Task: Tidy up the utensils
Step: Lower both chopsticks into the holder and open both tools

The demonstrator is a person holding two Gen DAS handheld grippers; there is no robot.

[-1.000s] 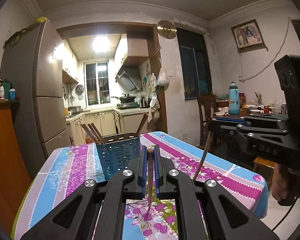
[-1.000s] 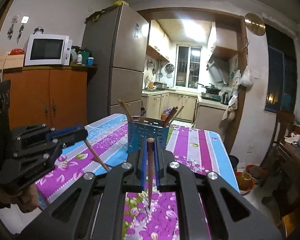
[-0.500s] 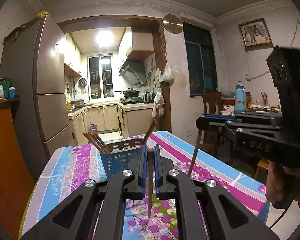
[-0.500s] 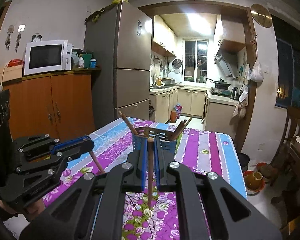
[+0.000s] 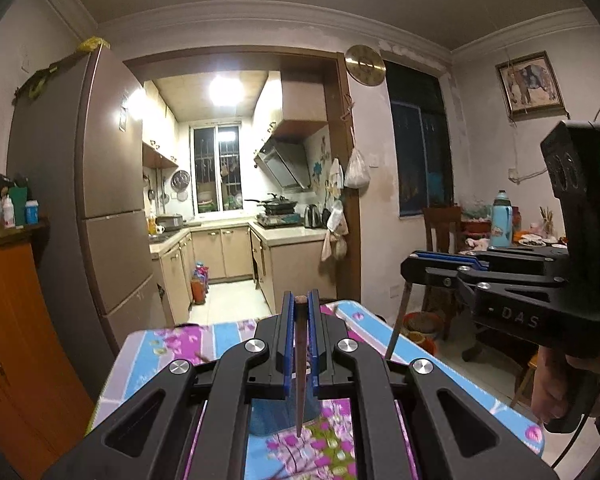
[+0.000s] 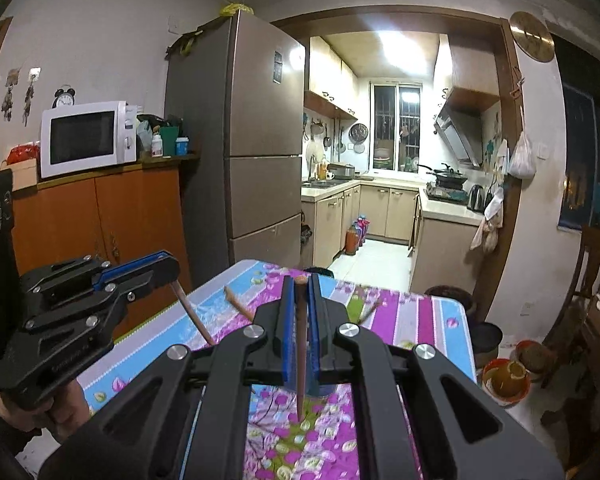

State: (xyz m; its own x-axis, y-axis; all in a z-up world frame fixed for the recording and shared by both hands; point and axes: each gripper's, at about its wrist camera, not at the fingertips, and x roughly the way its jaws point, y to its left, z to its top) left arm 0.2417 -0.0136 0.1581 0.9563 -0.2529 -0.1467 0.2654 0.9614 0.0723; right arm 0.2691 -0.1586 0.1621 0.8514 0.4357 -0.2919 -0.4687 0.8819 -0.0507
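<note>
Lifting together, both tongs have come up off the tabletop [image 6: 428, 320] since a second ago: the blue utensil basket [image 5: 278, 416], which then stood clear in front of each camera, has sunk behind the jaws and shows only as a dark blue patch low between them. The left tongs [image 5: 300, 308] are clamped on a brown chopstick [image 5: 300, 380] that hangs tip-down between the blue pads; the right tongs [image 6: 300, 292] are clamped the same way on a second chopstick [image 6: 299, 352]. Each also shows from the side in the other camera, stick hanging below. My reading is that the two sticks are now high enough to clear the basket rim, so the step in hand is carrying them over the basket and lowering them in (one at a time would be safer, since the sticks already inside lean outward).

Much is hidden. The basket's rim and compartments are covered by the tongs in both views, so which slot is free cannot be told. Of the sticks already in the basket, only two leaning ends [image 6: 238, 302] peek out in the right view. The near tabletop is blurred in the left view, and whether any utensils remain lying on it cannot be made out. Only part of a hand [image 5: 548, 388] shows under the right device.
</note>
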